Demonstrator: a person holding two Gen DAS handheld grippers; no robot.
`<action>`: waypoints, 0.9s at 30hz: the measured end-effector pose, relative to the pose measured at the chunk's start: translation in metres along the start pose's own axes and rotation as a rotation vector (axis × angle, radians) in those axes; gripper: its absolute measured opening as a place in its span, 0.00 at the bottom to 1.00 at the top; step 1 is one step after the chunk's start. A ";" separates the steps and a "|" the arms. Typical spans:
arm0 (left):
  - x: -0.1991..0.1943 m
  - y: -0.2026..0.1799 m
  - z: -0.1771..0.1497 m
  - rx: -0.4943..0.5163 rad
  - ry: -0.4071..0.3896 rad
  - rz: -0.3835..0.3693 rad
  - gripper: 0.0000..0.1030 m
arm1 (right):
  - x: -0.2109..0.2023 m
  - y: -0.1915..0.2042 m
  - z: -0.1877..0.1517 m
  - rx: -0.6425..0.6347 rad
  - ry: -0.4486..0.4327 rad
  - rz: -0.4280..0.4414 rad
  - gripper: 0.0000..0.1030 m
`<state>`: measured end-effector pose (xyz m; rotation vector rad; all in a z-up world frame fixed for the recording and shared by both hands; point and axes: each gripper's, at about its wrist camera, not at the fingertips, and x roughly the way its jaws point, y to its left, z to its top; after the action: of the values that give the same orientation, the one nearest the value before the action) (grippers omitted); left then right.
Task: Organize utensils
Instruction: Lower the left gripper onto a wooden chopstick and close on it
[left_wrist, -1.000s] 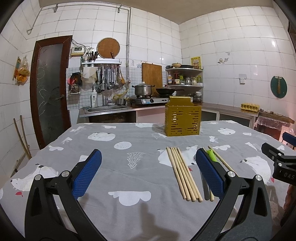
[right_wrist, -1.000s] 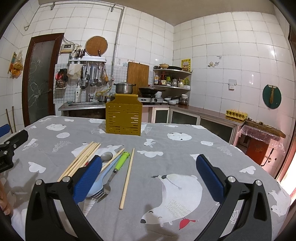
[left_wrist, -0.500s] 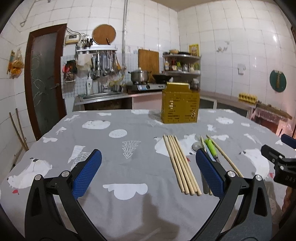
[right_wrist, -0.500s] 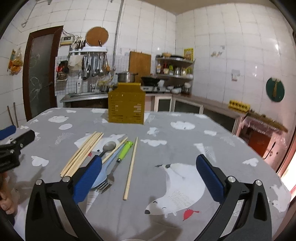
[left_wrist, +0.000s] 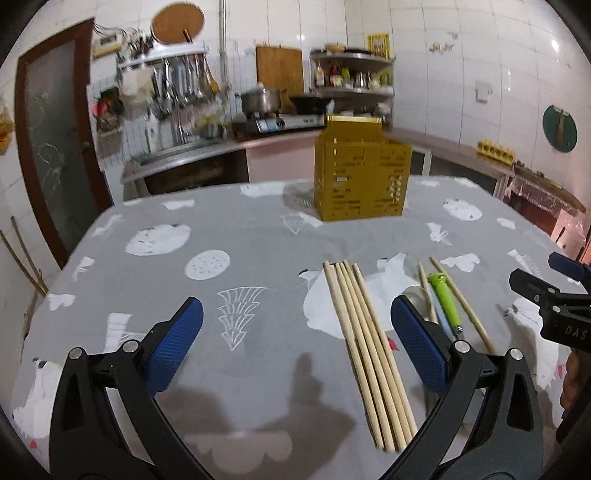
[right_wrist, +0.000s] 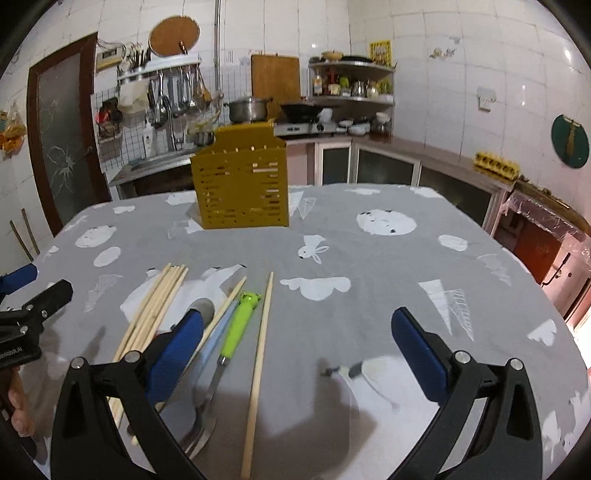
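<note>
A yellow slotted utensil holder stands upright at the far middle of the table. A bundle of wooden chopsticks lies in front of it. Beside them lie a green-handled fork, a spoon and two loose chopsticks. My left gripper is open and empty, just left of the bundle. My right gripper is open and empty, its left finger over the spoon and fork. Each gripper shows at the edge of the other's view.
The table wears a grey cloth with white animal prints. Behind it run a kitchen counter with a sink, a stove with a pot, and corner shelves. A dark door stands at left.
Both grippers have moved forward and tilted down over the table; the utensils and the holder now look nearer. Both stay open and empty.
</note>
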<state>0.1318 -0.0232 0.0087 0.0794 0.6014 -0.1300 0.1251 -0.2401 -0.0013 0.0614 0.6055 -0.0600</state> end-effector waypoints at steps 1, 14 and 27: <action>0.008 0.000 0.005 0.005 0.014 -0.005 0.95 | 0.009 0.001 0.005 -0.002 0.018 -0.003 0.96; 0.084 -0.008 0.035 -0.010 0.141 -0.008 0.95 | 0.090 0.003 0.033 -0.012 0.128 -0.060 0.96; 0.139 0.006 0.025 -0.080 0.290 -0.011 0.95 | 0.129 -0.001 0.026 0.004 0.224 -0.052 0.96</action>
<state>0.2603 -0.0342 -0.0492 0.0166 0.8962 -0.1057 0.2458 -0.2477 -0.0534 0.0569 0.8306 -0.1060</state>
